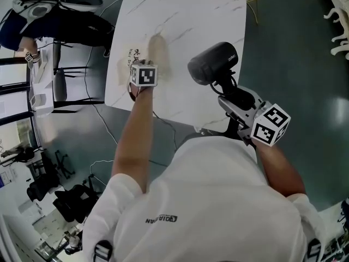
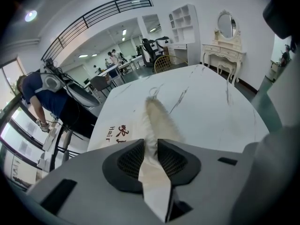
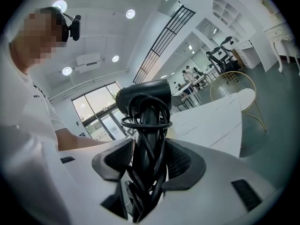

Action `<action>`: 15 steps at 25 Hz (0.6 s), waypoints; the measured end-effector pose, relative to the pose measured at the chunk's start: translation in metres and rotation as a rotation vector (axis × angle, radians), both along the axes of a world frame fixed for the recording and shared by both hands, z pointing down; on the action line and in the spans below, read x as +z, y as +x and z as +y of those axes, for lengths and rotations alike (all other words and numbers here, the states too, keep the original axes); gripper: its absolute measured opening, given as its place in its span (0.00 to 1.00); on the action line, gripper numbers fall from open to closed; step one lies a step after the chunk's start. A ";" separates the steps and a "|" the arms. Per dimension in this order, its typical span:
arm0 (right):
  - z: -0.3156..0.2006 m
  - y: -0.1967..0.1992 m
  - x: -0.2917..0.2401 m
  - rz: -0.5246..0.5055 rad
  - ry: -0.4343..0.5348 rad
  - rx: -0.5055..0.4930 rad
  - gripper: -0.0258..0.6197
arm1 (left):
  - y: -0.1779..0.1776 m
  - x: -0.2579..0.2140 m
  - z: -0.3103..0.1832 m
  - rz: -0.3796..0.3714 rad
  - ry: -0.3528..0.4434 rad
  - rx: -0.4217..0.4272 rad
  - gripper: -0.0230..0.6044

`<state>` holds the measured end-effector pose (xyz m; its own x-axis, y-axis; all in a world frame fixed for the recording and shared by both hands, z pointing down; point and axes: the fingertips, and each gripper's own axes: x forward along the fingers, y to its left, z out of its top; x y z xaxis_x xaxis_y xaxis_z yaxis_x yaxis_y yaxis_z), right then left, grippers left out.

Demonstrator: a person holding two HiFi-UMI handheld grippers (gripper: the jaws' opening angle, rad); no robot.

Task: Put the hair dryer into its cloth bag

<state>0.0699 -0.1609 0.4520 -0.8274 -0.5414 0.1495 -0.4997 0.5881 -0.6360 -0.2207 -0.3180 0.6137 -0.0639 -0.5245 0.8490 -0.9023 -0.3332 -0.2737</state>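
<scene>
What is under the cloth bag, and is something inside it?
The cloth bag lies on the white table. Its inside is covered by fabric, but the hair dryer is outside, in the right gripper. The left gripper pinches the bag's edge.

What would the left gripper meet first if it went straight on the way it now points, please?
The left gripper pinches the cloth bag; pushing on, it would likely press that into the white table just beneath.

text: "Hair" — on cloth bag (image 2: 159, 118) | shirt (image 1: 218, 201) logo — unreadable | hair dryer (image 1: 212, 61) mark — too small
</scene>
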 end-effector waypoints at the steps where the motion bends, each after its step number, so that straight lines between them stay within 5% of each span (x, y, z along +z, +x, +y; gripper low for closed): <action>1: 0.003 -0.004 0.000 0.004 0.004 -0.004 0.39 | -0.004 0.001 0.004 0.007 -0.002 0.000 0.21; 6: 0.014 -0.018 0.000 0.004 0.015 -0.008 0.39 | -0.015 -0.007 0.020 0.030 0.018 0.041 0.17; 15: 0.023 -0.035 0.001 0.051 0.016 -0.016 0.39 | 0.008 -0.028 0.055 0.107 0.123 0.315 0.17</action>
<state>0.0347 -0.1381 0.4533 -0.8273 -0.5312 0.1828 -0.5218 0.6060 -0.6005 -0.2129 -0.2631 0.5861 0.2033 -0.6031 0.7713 -0.7859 -0.5704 -0.2388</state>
